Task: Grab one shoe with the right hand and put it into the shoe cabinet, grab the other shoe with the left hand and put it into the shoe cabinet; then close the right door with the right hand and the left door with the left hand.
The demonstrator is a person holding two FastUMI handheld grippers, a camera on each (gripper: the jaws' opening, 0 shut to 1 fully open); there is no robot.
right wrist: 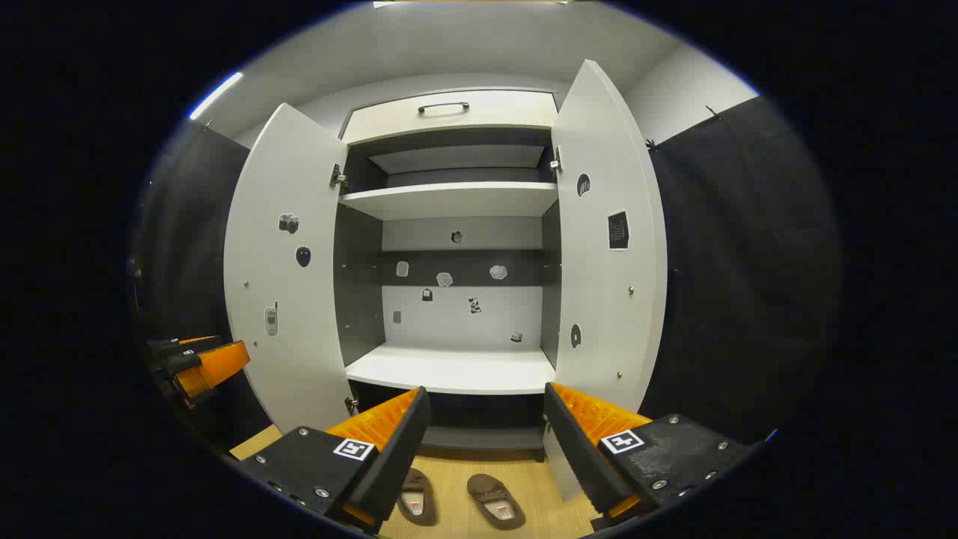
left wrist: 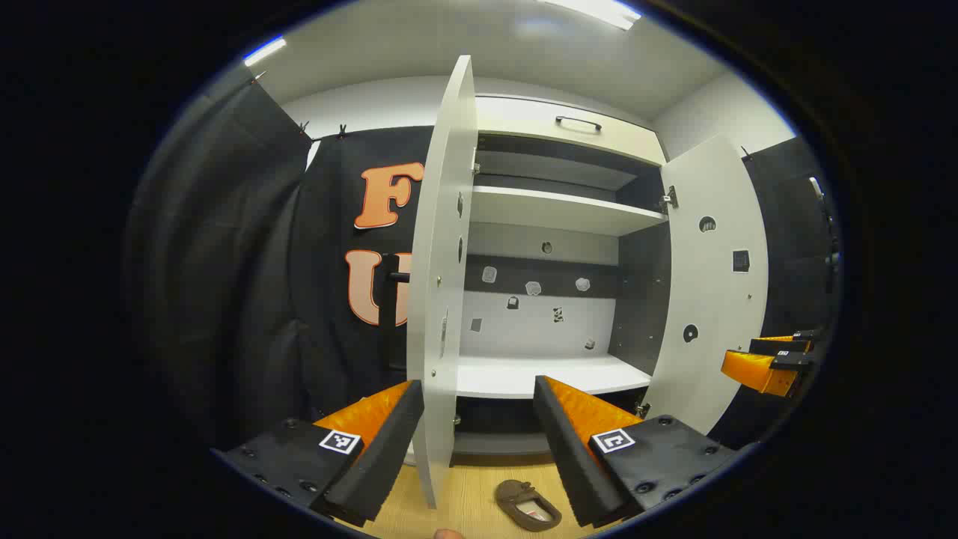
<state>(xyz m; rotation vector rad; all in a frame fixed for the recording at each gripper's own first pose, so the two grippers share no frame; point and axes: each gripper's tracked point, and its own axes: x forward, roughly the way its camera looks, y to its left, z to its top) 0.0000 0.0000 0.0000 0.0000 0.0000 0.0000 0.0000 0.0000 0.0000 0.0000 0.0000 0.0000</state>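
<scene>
- Right gripper (right wrist: 483,438): fingers spread wide, holding nothing, above two brown slip-on shoes (right wrist: 494,500) lying side by side on the light wooden floor (right wrist: 539,479) before the white two-door shoe cabinet (right wrist: 456,202).
- Left gripper (left wrist: 479,434): likewise wide open, empty.
- Both doors stand open; lower shelf (right wrist: 456,370) bare.
- Advice: descend squarely, pinch one shoe's side wall, lift clear of its neighbour.

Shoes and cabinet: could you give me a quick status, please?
Left gripper open, right gripper open, both empty. Two shoes on the floor before the cabinet. Both doors open, shelves bare, nothing blocking.
</scene>
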